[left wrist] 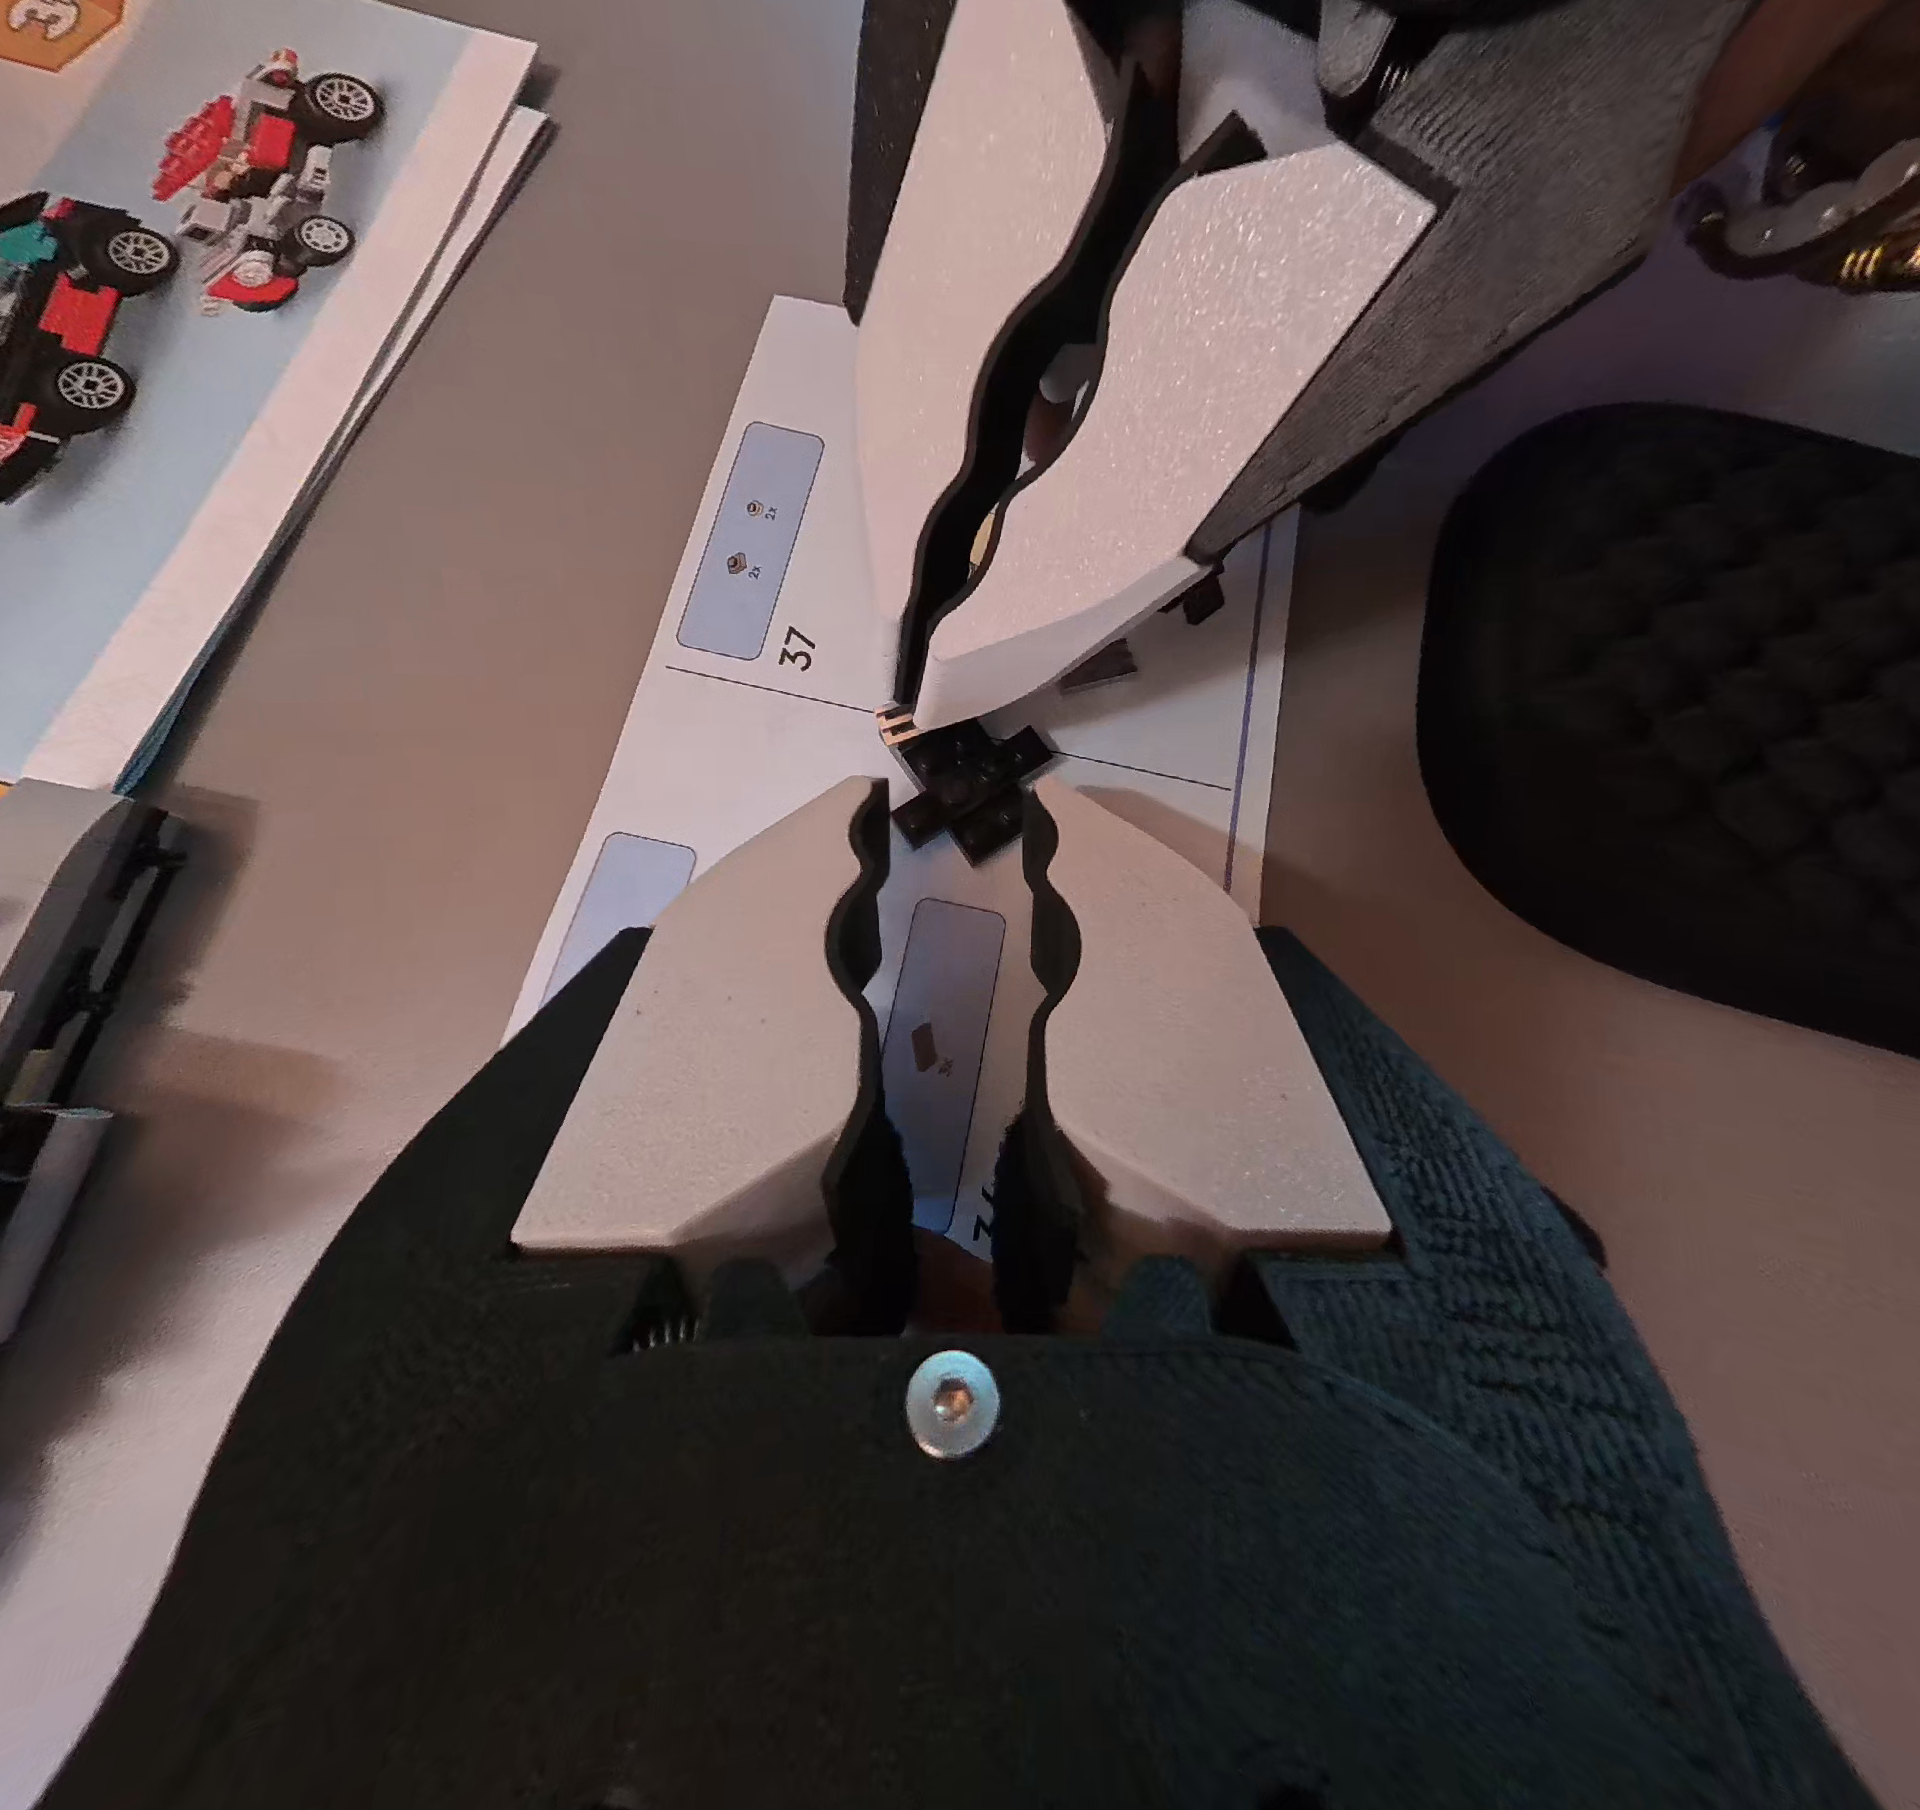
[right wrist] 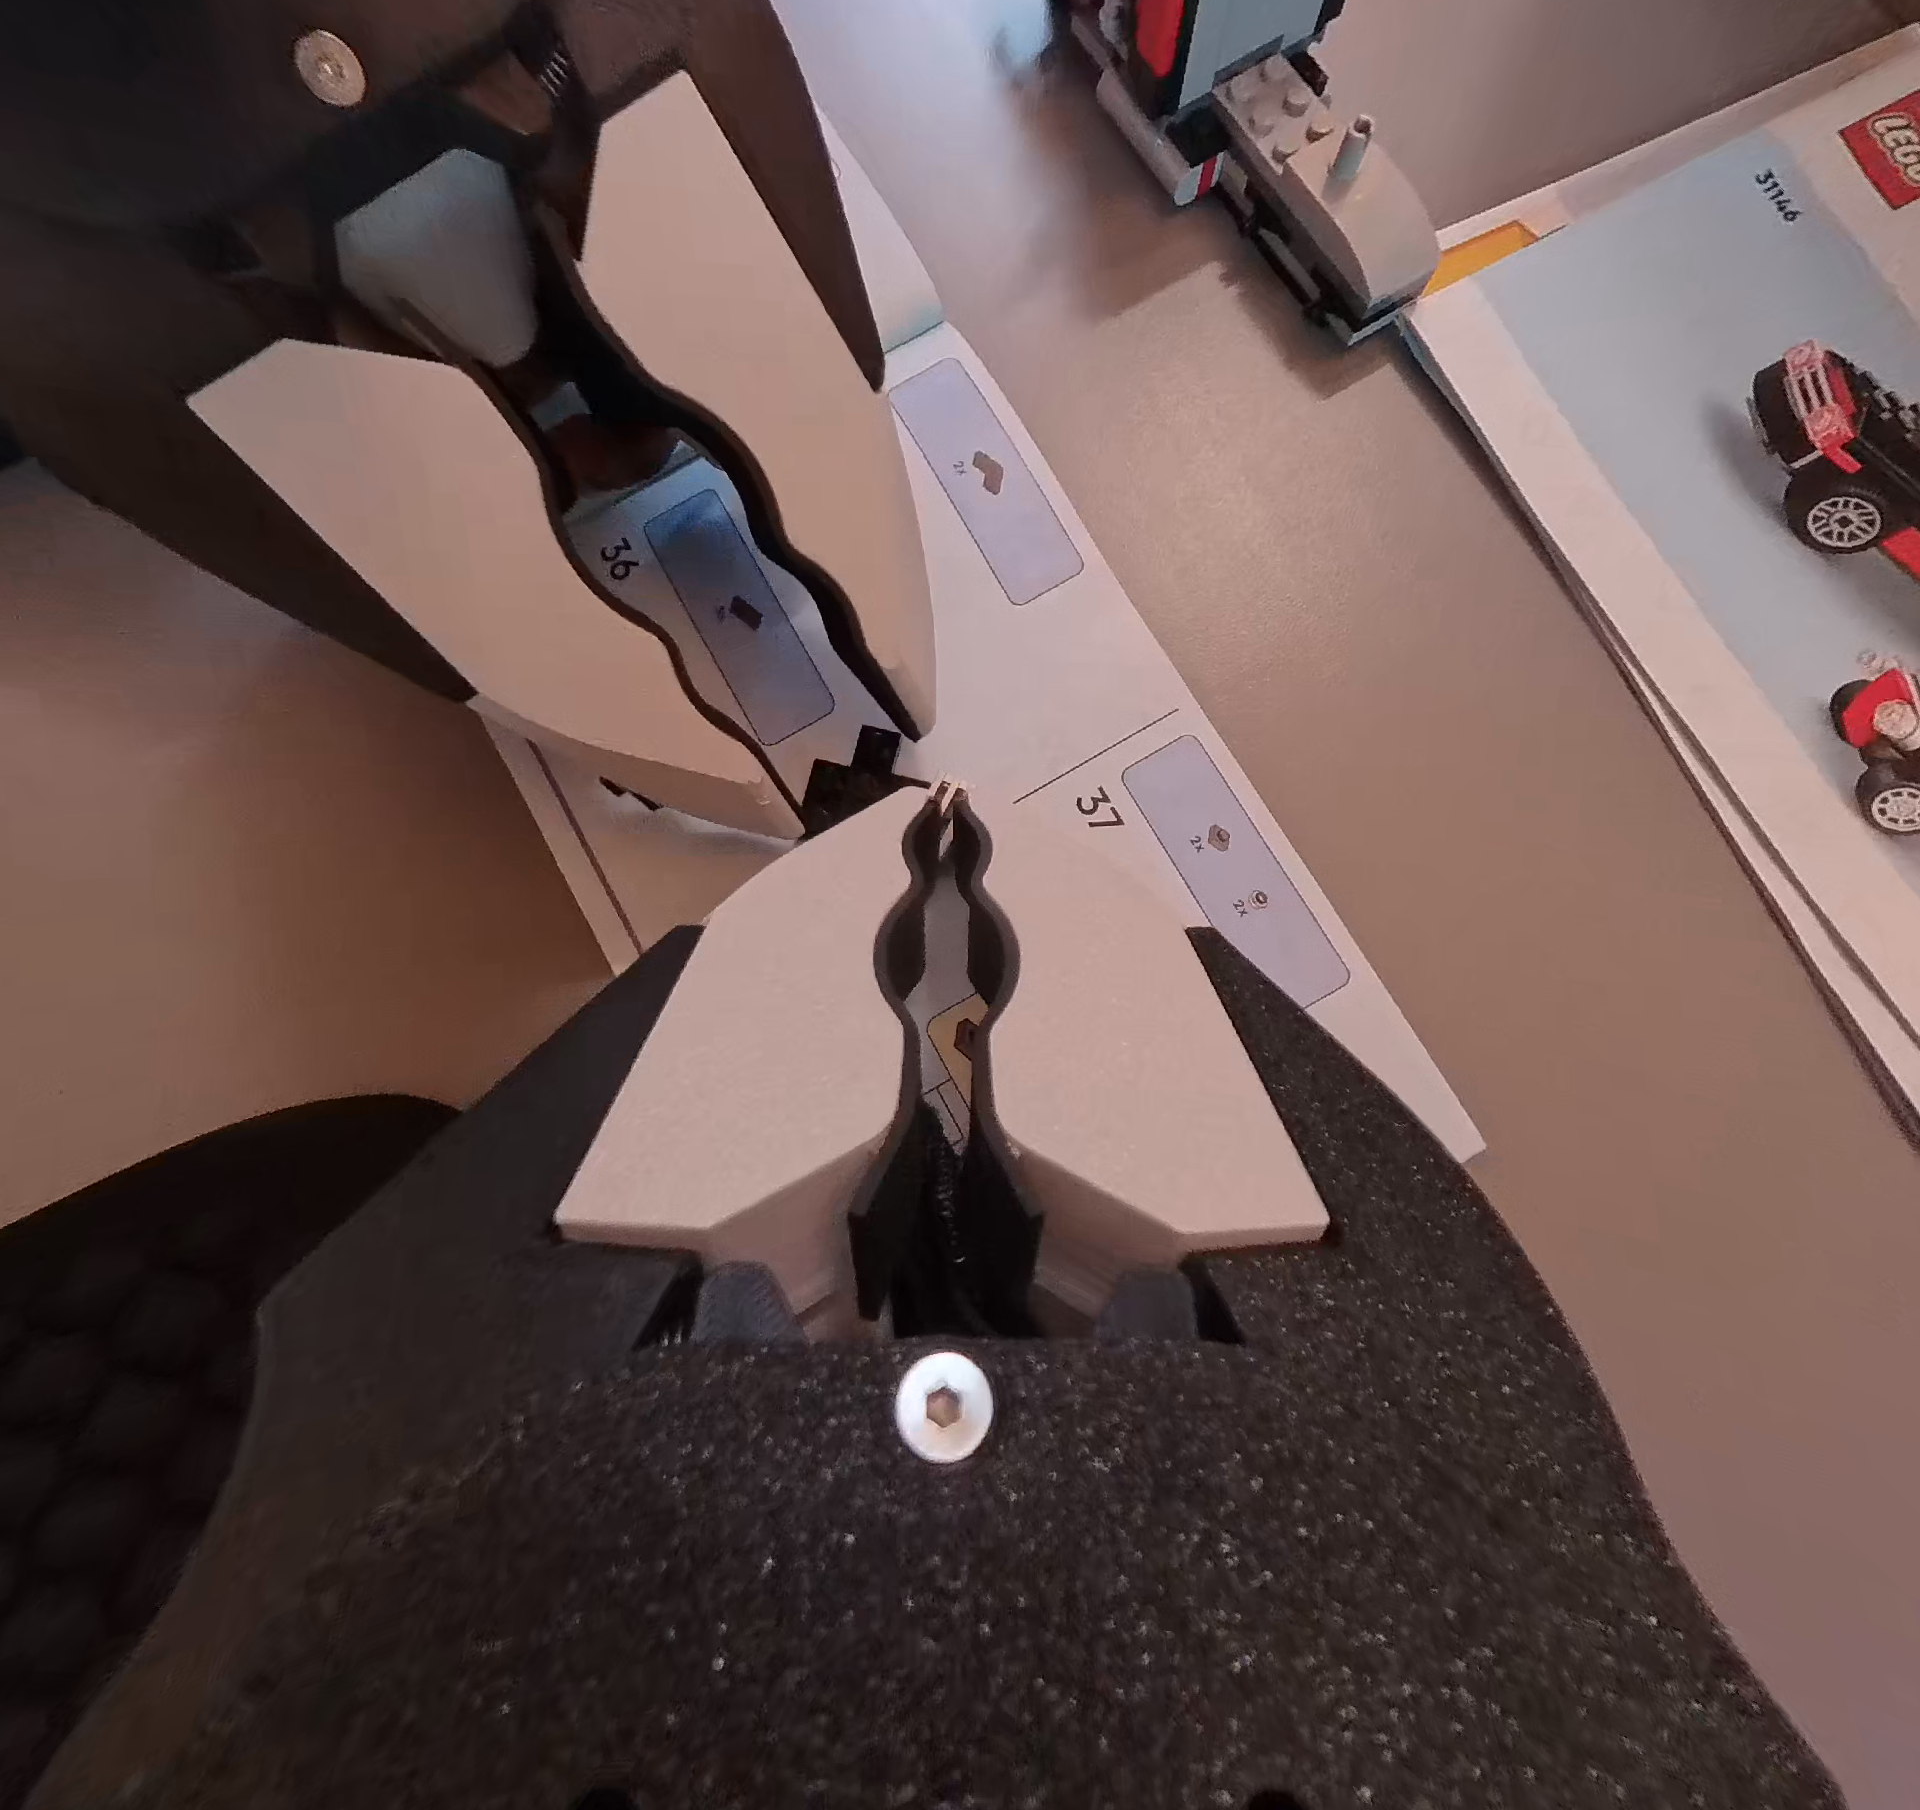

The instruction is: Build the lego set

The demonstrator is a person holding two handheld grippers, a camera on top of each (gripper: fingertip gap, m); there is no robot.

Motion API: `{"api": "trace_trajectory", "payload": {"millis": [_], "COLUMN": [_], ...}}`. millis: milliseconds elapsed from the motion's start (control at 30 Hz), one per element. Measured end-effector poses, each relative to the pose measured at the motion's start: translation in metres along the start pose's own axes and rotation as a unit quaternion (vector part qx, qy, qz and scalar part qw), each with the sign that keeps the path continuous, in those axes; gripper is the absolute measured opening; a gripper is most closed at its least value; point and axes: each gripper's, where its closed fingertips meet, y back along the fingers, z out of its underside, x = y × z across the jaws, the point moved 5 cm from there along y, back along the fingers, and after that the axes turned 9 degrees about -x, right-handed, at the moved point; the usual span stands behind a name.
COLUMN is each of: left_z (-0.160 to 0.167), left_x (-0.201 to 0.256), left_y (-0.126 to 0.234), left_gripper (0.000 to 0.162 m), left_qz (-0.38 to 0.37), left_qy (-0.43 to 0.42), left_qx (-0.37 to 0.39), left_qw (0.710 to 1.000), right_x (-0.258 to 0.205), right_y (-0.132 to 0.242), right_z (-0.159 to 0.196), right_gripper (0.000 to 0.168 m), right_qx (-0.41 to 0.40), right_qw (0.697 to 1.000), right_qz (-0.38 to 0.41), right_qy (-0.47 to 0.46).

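My left gripper [left wrist: 956, 799] is shut on a small black assembly of Lego plates [left wrist: 966, 784] and holds it just above an open instruction page. In the right wrist view this gripper [right wrist: 847, 768] comes in from the upper left with the black plates [right wrist: 852, 773] at its tips. My right gripper [right wrist: 945, 815] is shut on a tiny pale piece [right wrist: 948, 792]. In the left wrist view the right gripper [left wrist: 914, 711] reaches down from above. There the pale piece [left wrist: 894, 726] touches or nearly touches the upper left corner of the black plates.
The open instruction booklet [left wrist: 727, 721] lies on the grey table under both grippers. Closed booklets [right wrist: 1662, 513] lie beside it. A partly built grey, red and black model [right wrist: 1247, 98] stands farther back. A black chair seat [left wrist: 1683, 721] is beyond the table edge. Left and right tips are no more than a few centimetres apart.
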Motion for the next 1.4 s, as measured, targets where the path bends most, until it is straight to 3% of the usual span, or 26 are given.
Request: {"api": "trace_trajectory", "payload": {"millis": [600, 967, 1400], "left_z": [0.001, 0.001, 0.001], "left_x": [-0.001, -0.002, -0.001], "left_y": [-0.003, -0.003, -0.003], "left_gripper": [0.019, 0.019, 0.017], "left_qz": [-0.003, -0.003, -0.004], "left_qy": [0.003, 0.004, 0.004], "left_qx": [-0.003, -0.001, -0.002], "left_qw": [1.0, 1.0, 1.0], "right_x": [0.002, 0.011, 0.011], "right_y": [-0.001, -0.004, -0.004], "right_z": [0.0, 0.007, 0.01], "right_gripper": [0.003, 0.003, 0.009], "right_qx": [-0.025, 0.022, 0.073], "right_qw": [0.998, 0.988, 0.991], "right_qz": [-0.025, -0.14, -0.111], "right_qy": [0.052, -0.058, -0.022]}}
